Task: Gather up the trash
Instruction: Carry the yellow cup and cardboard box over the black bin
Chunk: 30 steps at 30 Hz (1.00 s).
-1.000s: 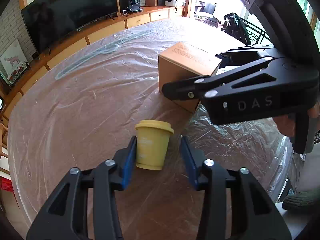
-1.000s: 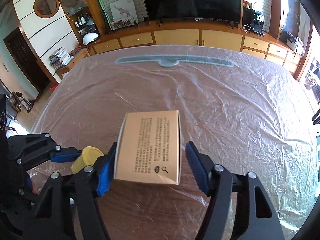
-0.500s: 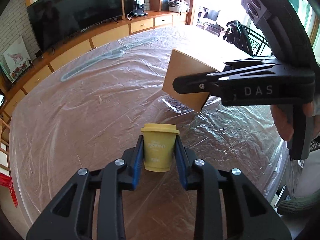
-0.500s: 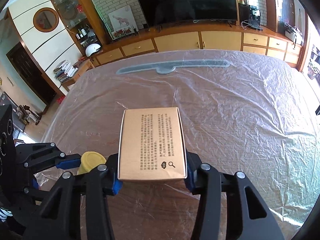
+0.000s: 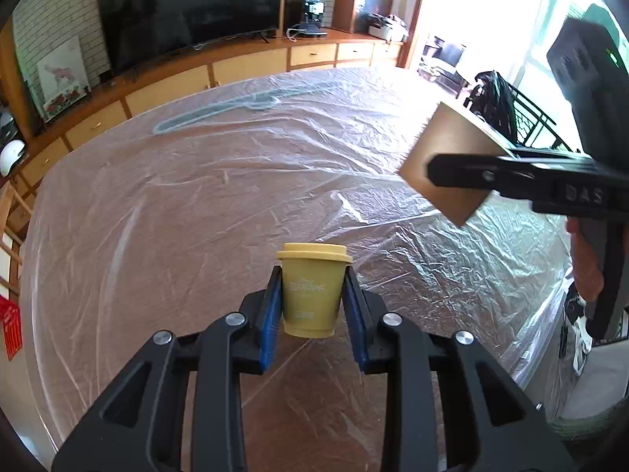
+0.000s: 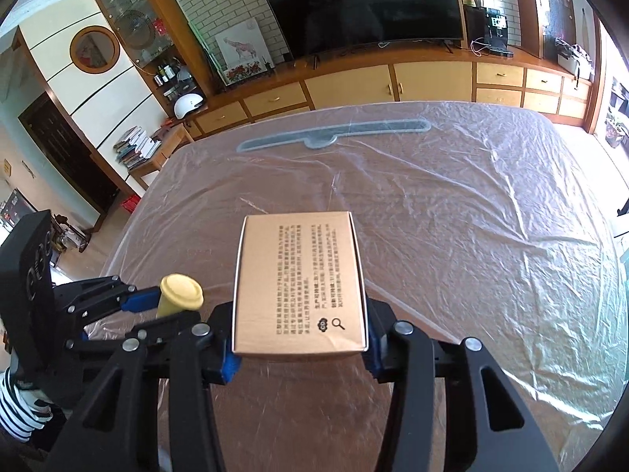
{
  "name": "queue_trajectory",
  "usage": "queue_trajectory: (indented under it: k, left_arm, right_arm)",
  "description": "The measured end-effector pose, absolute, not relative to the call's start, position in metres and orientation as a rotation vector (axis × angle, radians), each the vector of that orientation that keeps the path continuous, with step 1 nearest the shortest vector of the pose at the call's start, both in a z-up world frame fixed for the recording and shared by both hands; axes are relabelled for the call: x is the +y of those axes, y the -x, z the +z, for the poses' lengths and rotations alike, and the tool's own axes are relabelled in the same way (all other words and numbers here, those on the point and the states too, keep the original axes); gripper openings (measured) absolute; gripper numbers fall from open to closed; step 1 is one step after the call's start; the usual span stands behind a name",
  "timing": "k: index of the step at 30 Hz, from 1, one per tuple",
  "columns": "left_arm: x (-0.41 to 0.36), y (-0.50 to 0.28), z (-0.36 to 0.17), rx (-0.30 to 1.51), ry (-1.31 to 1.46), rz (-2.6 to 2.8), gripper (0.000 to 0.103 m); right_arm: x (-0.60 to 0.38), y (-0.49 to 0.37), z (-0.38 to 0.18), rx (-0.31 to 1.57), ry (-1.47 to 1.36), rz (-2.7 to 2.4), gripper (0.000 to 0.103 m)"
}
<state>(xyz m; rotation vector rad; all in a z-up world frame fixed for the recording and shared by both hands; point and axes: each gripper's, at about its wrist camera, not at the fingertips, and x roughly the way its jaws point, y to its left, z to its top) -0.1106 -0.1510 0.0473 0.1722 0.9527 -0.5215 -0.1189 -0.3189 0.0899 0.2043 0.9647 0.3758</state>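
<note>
Table: your wide table (image 6: 491,236) lies under crinkled clear plastic sheeting (image 5: 220,181) and fills most of both views.
TV: a dark screen (image 6: 361,4) stands on the long sideboard at 12 o'clock in your right wrist view.
Cardboard box: the brown box (image 6: 299,283), printed face up, sits dead centre of your right wrist view; in your left wrist view it hangs clear of the table at 2 o'clock.
Right gripper: your right tongs (image 6: 300,348) are clamped on the cardboard box, blue pads pressed against both its sides.
Left gripper: your left tongs (image 5: 313,306) are clamped on the yellow cup, a pad tight on each side.
Yellow cup: the small lidded cup (image 5: 312,295) stands upright between your left pads, just below centre; your right wrist view shows it at 9 o'clock.
</note>
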Motion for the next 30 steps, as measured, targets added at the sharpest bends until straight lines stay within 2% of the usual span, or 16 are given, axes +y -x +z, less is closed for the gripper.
queue_trajectory:
  k: [16,30]
  left_arm:
    - [-0.133,0.17,0.086,0.887,-0.098,-0.525,0.032]
    - [-0.137,0.253,0.086,0.927,-0.068,-0.59,0.032]
  right_arm:
    - [-0.337,0.199,0.129,0.939,-0.273,0.588,0.046]
    - [-0.336,0.27,0.113,1.039,-0.262,0.704,0.046]
